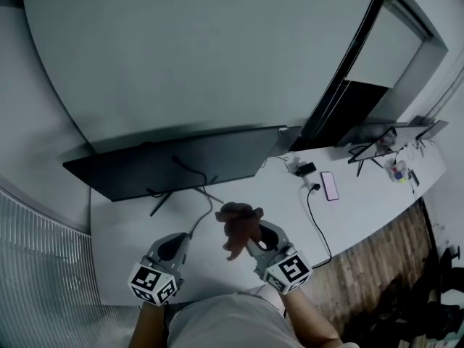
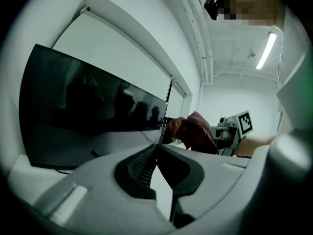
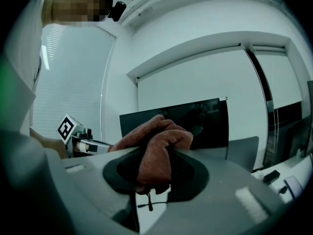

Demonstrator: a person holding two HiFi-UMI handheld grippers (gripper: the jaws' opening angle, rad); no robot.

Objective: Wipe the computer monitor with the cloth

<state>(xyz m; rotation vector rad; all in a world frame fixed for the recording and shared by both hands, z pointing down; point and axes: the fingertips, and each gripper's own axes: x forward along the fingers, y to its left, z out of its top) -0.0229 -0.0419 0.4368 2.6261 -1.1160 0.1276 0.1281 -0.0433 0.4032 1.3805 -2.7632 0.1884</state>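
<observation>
Right gripper view: jaw tips behind cloth (image 3: 155, 151).

The wide black flat-panel monitor (image 1: 174, 164) stands upright at the rear of the white desk (image 1: 362, 209), screen dark. The bunched reddish-brown cloth (image 1: 238, 227) is raised above the desk's front.

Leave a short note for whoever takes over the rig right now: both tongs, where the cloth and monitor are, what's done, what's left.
Right tongs: shut on the cloth, which is bunched up and held above the desk.
Left tongs: shut, nothing in them, held low beside the right.
Monitor: upright on its stand at the back of the desk, screen dark, facing the person.
Done: cloth is in hand.
Left: it is not touching the screen yet. Bring it up to the monitor and wipe across it.
</observation>
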